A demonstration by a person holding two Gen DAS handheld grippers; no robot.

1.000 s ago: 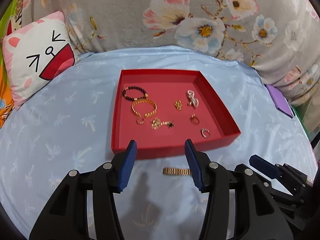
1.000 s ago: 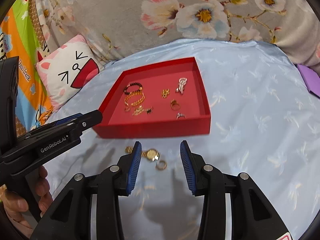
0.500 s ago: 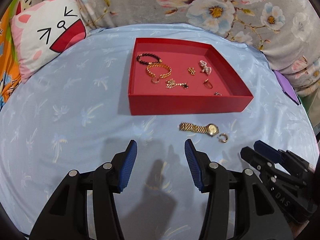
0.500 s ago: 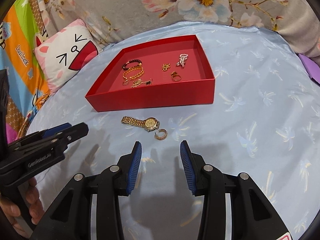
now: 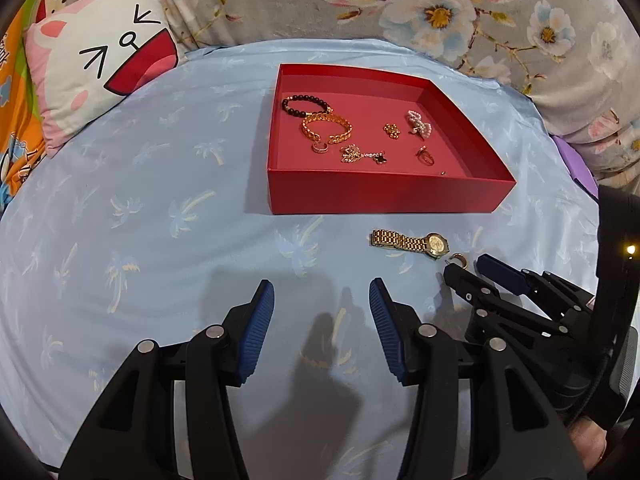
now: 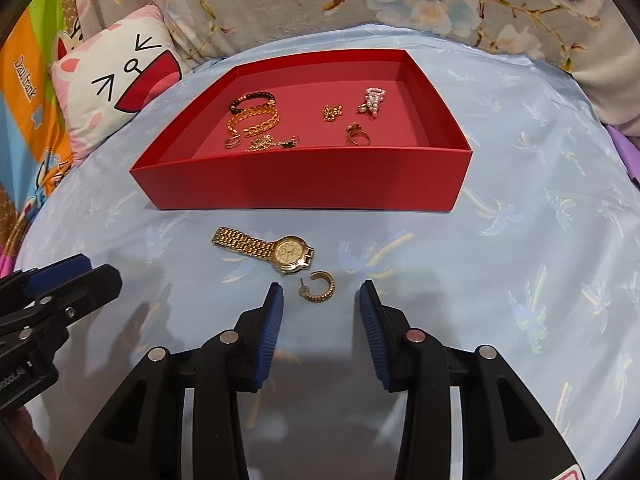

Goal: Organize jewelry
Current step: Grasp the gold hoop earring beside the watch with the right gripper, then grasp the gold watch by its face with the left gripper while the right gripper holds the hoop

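Red tray point(image 5: 384, 194) on blue sheet point(image 5: 140, 200), gold watch point(image 5: 410, 242) just in front on the cloth. Left gripper point(image 5: 322, 330) spread apart, holding nothing.

Right wrist: gold hoop earring point(image 6: 318, 288) beside watch point(image 6: 264, 250), just ahead of right gripper point(image 6: 320, 330); fingers apart, not touching it.

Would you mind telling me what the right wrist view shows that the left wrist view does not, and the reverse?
Only the right wrist view shows the whole hoop earring, lying in front of the open right gripper, and the watch dial.

Only the left wrist view shows the left gripper open over bare blue sheet, with the earring half hidden behind the right gripper.

Both show the red tray holding bracelets and rings, the gold watch outside it, and the cat pillow.
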